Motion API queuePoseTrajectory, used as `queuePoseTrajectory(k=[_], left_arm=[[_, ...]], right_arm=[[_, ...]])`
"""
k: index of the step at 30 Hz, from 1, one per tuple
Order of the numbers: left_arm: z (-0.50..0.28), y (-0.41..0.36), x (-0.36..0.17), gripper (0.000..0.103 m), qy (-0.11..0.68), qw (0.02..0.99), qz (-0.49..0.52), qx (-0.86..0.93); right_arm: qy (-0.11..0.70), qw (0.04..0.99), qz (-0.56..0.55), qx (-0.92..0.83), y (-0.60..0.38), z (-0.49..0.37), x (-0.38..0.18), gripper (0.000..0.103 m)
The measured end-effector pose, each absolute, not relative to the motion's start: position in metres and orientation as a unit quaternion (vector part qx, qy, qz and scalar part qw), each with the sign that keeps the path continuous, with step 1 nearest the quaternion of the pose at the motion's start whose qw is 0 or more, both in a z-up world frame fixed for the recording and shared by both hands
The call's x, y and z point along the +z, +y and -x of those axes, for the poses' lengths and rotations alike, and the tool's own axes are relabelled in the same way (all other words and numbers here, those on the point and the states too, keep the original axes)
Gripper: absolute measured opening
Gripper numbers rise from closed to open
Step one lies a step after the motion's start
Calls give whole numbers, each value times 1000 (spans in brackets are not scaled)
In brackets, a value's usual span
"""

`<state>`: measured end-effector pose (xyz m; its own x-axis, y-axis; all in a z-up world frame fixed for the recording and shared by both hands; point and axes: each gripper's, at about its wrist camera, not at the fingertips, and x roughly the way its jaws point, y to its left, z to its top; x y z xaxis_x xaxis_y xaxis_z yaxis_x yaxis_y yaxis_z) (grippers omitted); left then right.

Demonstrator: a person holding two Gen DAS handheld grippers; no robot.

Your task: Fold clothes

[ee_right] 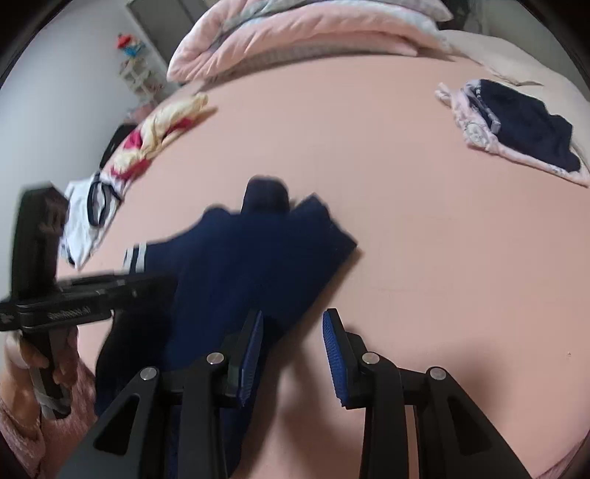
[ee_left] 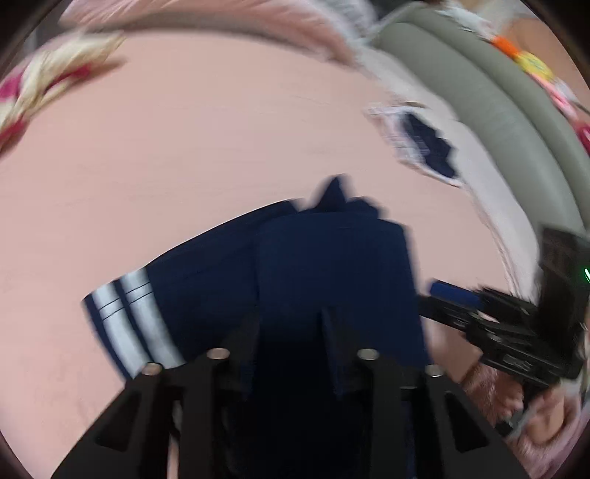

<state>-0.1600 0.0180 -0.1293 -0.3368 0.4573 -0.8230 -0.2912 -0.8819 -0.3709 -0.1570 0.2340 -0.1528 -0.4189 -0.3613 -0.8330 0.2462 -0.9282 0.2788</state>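
Observation:
A navy garment (ee_left: 295, 265) with two white stripes on its cuff (ee_left: 136, 317) lies partly folded on the pink bed sheet (ee_left: 184, 147). It also shows in the right wrist view (ee_right: 243, 258). My left gripper (ee_left: 291, 324) sits over the garment's near end with its jaws apart and cloth between them; whether it grips is unclear. My right gripper (ee_right: 293, 331) is open, its blue pads (ee_right: 333, 350) above bare sheet just right of the garment's edge. The right gripper shows at the right of the left wrist view (ee_left: 479, 309).
A small stack of a navy piece on a pink patterned piece (ee_right: 516, 129) lies far right. A yellow and red floral garment (ee_right: 162, 129) and a white garment with navy trim (ee_right: 88, 217) lie at the left. A rolled pink quilt (ee_right: 295, 33) lies at the back.

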Motion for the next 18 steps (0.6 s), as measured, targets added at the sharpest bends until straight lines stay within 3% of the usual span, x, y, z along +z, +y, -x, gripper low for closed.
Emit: queuePoseTrajectory(k=[8, 11, 14, 18], left_arm=[[118, 70, -120, 25, 35, 295, 509, 808], [109, 73, -114, 25, 52, 307, 493, 813], [107, 52, -102, 26, 19, 294, 476, 828], [128, 21, -108, 26, -43, 228, 489, 841]], right_arm=[[-93, 230, -462, -852, 222, 191, -124, 33], [-59, 248, -487, -836, 210, 186, -134, 40], [-22, 191, -535, -823, 216, 181, -161, 40], [-45, 180, -549, -815, 231, 177, -163, 41]])
